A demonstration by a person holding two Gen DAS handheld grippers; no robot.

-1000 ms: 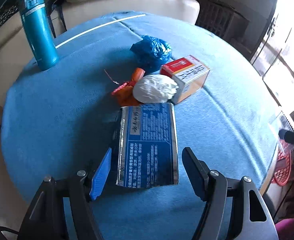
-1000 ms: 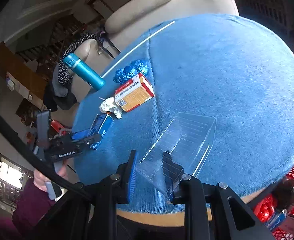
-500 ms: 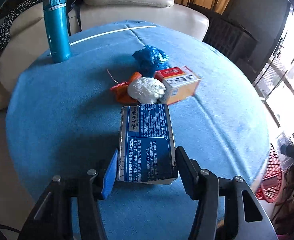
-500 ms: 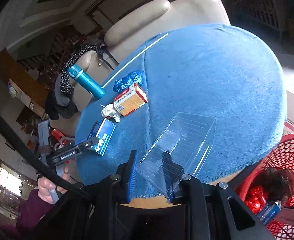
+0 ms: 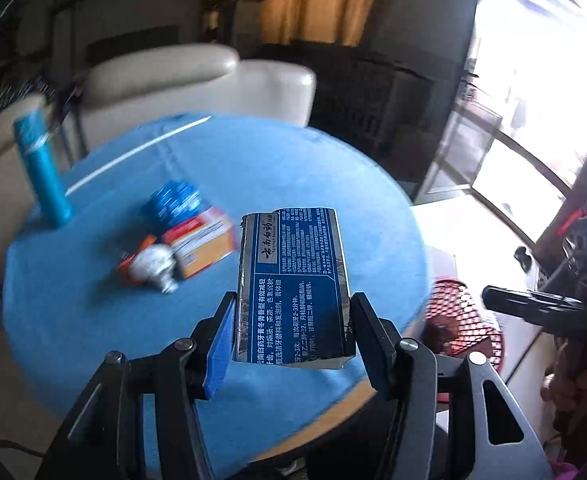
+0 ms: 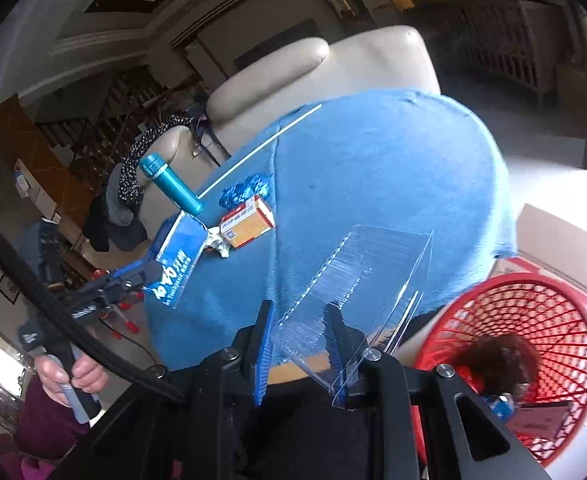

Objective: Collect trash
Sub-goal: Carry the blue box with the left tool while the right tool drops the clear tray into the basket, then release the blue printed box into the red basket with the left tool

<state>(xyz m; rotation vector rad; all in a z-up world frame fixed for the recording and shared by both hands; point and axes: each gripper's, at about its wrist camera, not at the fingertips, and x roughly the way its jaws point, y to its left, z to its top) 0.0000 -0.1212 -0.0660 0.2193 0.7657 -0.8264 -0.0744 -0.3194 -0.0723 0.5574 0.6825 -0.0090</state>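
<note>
My left gripper (image 5: pixel 293 328) has its jaws clamped on the near end of a flattened blue toothpaste box (image 5: pixel 293 284), which I hold clear of the round blue worktop (image 5: pixel 285 172); the box stands up out of the jaws with its printed face toward my camera. From my right camera the same box (image 6: pixel 179 258) hangs at the left edge of the worktop (image 6: pixel 373 160). My right gripper (image 6: pixel 299 346) has its jaws closed on the near rim of a clear plastic tray (image 6: pixel 357 276), lifted and tilted above the worktop's near edge. To the right of it, on the floor, sits a red mesh basket (image 6: pixel 533 320) with some rubbish already inside.

Left on the worktop, in one cluster toward the far left: an orange and white carton (image 5: pixel 201 240), a crumpled white ball (image 5: pixel 151 266) touching its near left corner, a scrap of orange wrapper (image 5: pixel 127 264) just beside that, and a scrunched blue bag (image 5: pixel 175 200) behind the carton. A teal flask (image 5: pixel 41 168) stands upright near the far left edge, well apart from the cluster.
</note>
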